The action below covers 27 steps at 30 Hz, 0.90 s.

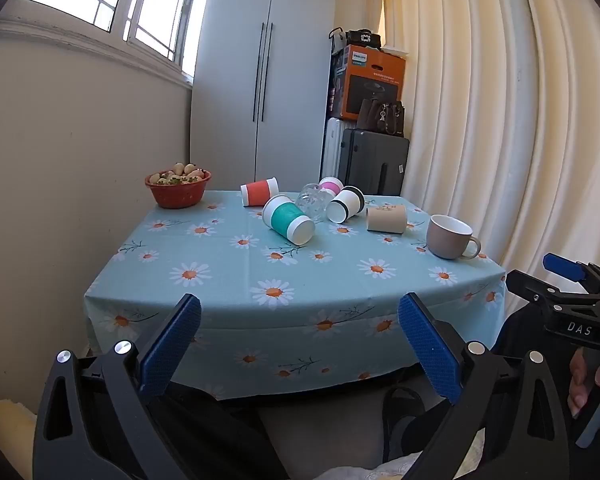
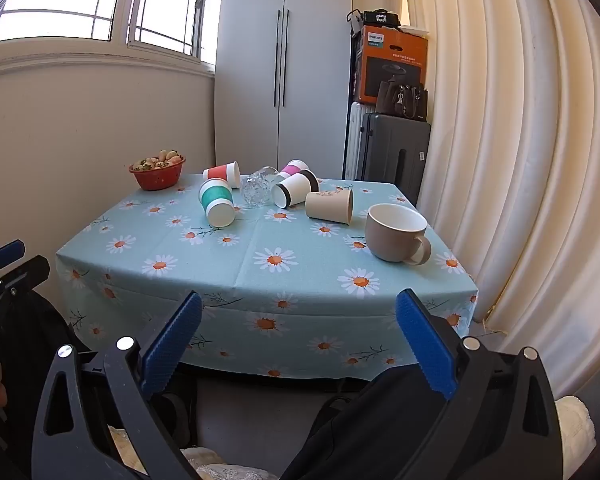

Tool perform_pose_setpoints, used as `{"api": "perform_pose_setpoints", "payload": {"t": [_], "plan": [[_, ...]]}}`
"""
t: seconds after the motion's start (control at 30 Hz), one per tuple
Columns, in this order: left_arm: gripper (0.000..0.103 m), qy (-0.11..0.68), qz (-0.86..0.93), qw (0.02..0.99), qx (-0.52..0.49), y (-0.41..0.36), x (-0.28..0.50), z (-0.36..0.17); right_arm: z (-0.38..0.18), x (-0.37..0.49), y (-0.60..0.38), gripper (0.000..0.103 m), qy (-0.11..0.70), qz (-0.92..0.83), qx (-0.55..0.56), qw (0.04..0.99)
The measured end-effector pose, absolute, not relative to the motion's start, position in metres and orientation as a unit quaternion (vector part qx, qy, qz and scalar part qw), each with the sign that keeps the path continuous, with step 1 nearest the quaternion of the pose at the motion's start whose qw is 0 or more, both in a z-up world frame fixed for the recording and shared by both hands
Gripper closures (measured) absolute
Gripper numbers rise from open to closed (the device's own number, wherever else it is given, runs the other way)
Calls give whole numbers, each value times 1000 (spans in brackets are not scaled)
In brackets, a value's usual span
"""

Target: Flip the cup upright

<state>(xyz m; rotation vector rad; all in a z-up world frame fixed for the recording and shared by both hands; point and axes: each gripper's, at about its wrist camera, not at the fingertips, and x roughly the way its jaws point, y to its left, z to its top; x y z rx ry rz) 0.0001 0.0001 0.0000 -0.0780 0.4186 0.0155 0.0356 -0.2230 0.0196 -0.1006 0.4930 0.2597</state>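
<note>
Several cups lie on their sides on the daisy tablecloth (image 1: 220, 256) (image 2: 220, 264): a teal-banded cup (image 1: 288, 219) (image 2: 217, 202), an orange-banded cup (image 1: 259, 191) (image 2: 221, 173), a clear glass (image 1: 311, 201) (image 2: 256, 189), a pink-banded cup (image 1: 331, 186) (image 2: 294, 169), a black-banded cup (image 1: 345, 204) (image 2: 294, 189) and a tan cup (image 1: 386, 218) (image 2: 329, 205). A taupe mug (image 1: 450, 237) (image 2: 396, 238) stands upright at the right. My left gripper (image 1: 299, 312) and right gripper (image 2: 299, 308) are open and empty, held before the table's front edge, apart from every cup.
A red bowl of food (image 1: 179, 189) (image 2: 157, 172) stands at the back left corner. A wall runs along the left, curtains (image 1: 500, 120) along the right. A white cabinet (image 1: 260, 80), suitcases and boxes stand behind the table.
</note>
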Motion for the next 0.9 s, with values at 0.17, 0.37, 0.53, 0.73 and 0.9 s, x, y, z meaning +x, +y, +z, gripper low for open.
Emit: {"api": "perform_pose_setpoints", "payload": {"t": [0.17,0.37,0.53,0.73,0.9], "plan": [[7,208,7,977,-40,0,0,0,20,36,-223,7,245,129,-48,960],[7,207,8,977,-40,2,1,0,20,35,-223,7,244,128,-49,960],[7,207,7,977,-40,0,0,0,20,36,-223,7,246,128,-49,960],[7,207,7,977,-40,0,0,0,20,36,-222,7,246,128,-49,959],[7,207,8,977,-40,0,0,0,19,37,-223,7,248,127,-49,959]]}}
